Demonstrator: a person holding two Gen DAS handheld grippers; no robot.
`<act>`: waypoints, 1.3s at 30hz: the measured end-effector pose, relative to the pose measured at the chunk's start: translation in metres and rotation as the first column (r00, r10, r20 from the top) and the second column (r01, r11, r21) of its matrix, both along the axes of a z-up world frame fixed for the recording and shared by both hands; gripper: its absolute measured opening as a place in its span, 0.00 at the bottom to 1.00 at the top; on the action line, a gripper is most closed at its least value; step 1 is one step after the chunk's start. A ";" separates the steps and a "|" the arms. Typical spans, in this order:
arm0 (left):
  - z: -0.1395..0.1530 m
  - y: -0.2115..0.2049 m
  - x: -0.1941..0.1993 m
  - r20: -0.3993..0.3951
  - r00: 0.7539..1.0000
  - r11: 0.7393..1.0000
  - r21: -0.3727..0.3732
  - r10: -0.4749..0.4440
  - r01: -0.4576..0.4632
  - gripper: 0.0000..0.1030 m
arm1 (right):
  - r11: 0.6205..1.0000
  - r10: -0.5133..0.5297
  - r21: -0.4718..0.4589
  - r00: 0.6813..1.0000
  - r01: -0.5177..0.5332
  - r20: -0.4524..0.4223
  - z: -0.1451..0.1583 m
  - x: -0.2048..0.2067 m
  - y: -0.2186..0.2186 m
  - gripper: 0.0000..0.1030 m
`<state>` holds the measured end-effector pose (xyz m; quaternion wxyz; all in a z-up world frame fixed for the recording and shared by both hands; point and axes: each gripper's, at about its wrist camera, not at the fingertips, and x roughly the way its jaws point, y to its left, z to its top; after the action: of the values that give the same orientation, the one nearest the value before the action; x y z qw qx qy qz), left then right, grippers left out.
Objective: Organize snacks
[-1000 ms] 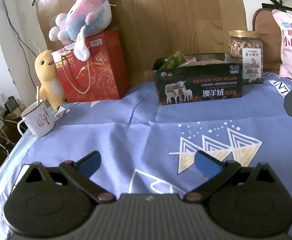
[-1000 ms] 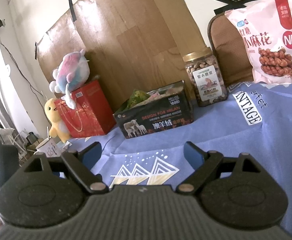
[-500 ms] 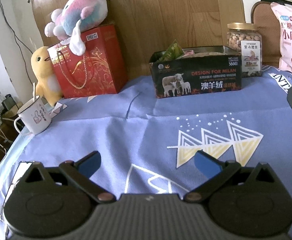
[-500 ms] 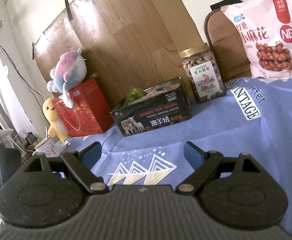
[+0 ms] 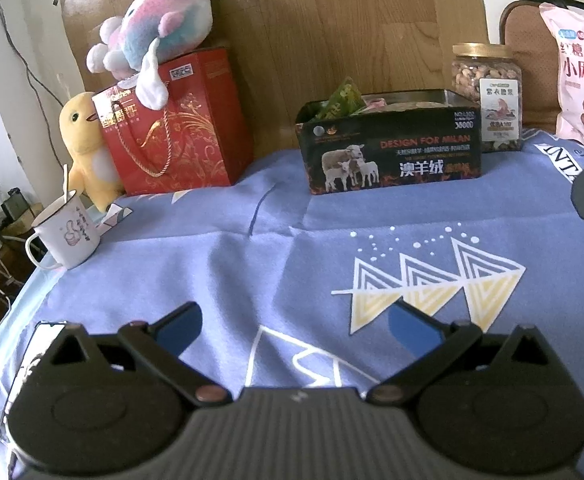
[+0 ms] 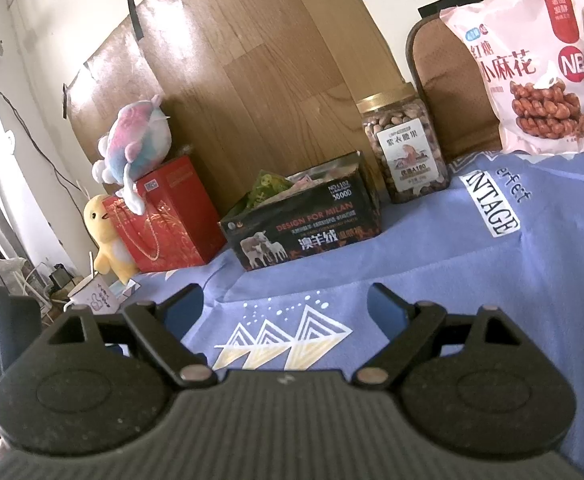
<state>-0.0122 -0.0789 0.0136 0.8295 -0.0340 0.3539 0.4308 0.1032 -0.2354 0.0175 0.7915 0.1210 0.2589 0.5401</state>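
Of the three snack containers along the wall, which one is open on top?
The black box: packets stick out of it. The nut jar has its gold lid on, and the pink bag looks sealed.

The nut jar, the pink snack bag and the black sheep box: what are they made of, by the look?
Nut jar: clear, probably plastic, since the nuts show through; gold lid, metal or plastic unclear. Pink snack bag: glossy plastic film, creased and shiny. Black sheep box: looks like a printed tin, its open rim silvery, though coated card is possible.
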 end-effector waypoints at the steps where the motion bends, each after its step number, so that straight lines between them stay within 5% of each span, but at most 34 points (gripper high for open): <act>1: 0.000 0.000 0.000 0.000 1.000 1.000 0.000 -0.002 0.002 1.00 | 1.000 0.000 0.001 1.000 0.000 0.000 0.000 0.000 0.000 0.88; 39: -0.008 -0.001 0.012 -0.024 0.999 1.000 -0.008 -0.021 0.021 1.00 | 1.000 -0.007 -0.009 1.000 0.007 -0.019 -0.009 0.007 0.004 0.88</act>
<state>-0.0002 -0.0794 0.0059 0.8296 -0.0282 0.3659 0.4209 0.1102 -0.2316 0.0087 0.7914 0.1234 0.2687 0.5350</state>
